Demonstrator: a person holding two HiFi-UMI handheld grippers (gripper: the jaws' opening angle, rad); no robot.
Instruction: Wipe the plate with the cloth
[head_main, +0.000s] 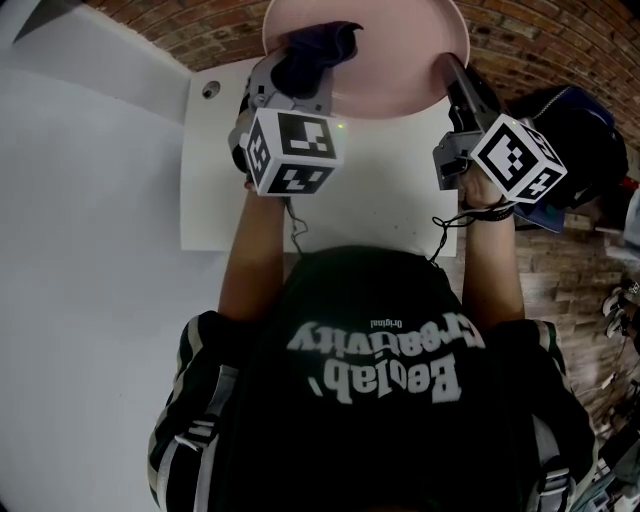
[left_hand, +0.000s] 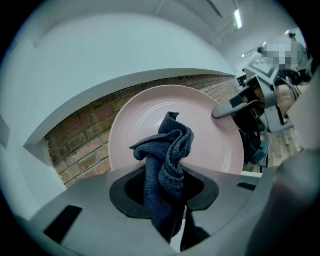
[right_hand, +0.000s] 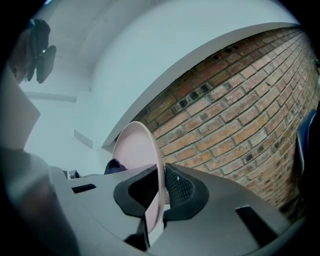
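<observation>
As things stand: both grippers are loaded and meet at the plate, so the wiping stage looks to be in hand.
Plate: pale pink plate (head_main: 400, 60), held by its rim, past the far edge of the white worktop (head_main: 380, 190), with brickwork (head_main: 200, 35) behind it; the right gripper view shows it nearly edge-on.
Right gripper: right gripper (right_hand: 160, 192) has its fingers pinching the plate's rim, one pad on each face.
Left gripper: left gripper (left_hand: 167, 187) has its fingers pressed onto a dark blue cloth (left_hand: 167, 150), whose bunched end sticks out ahead of them.
Cloth and plate: the bunch sits in front of the plate's face, left of centre; whether it presses on the surface I cannot tell.
Done: cloth picked up, plate lifted and steadied, its face turned toward the cloth.
Left: the face shows no smear or crumbs, so how much has been wiped cannot be read. By my judgement, strokes across the centre and right side are still due, along with the strip under the right fingers.
</observation>
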